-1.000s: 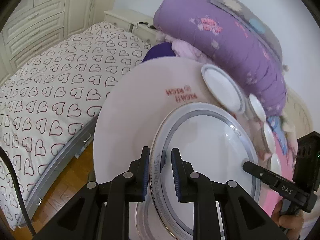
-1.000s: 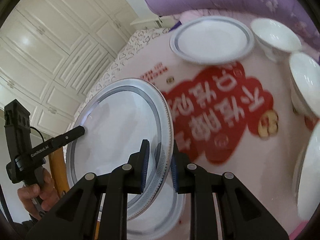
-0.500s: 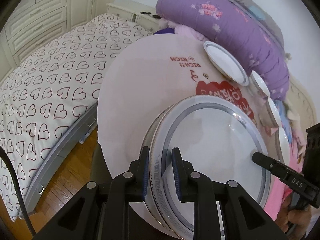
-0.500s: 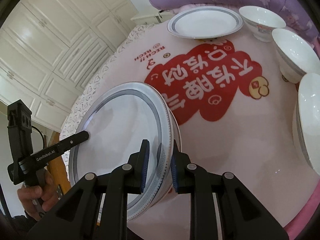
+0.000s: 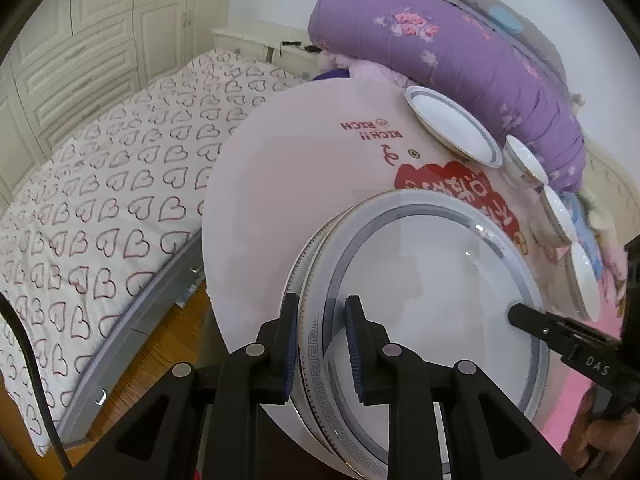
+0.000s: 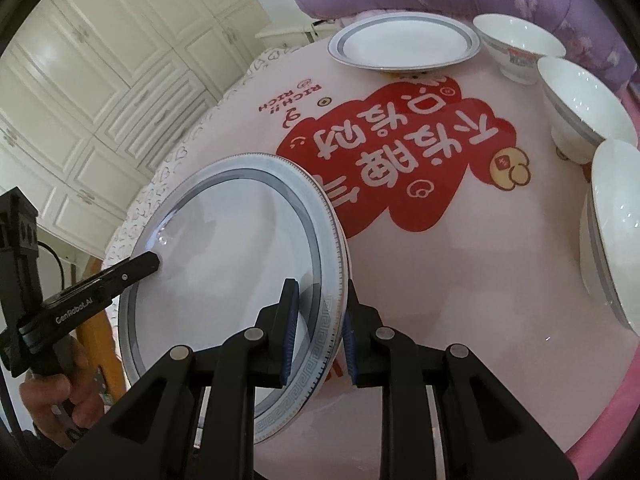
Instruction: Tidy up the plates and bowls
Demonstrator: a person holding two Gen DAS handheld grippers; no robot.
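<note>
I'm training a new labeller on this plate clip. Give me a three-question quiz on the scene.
1. True or false: both grippers, left gripper and right gripper, straddle the rim of the large plate.
2. How many bowls stand along the table's right side in the right wrist view? A) one B) three C) five
3. Fill in: beyond the red print, at the far edge, lies a smaller ____.

Key: 1 true; 2 B; 3 plate.

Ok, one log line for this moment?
left gripper: on big plate rim | right gripper: opposite rim | plate: on a second plate | bowls: untouched
</note>
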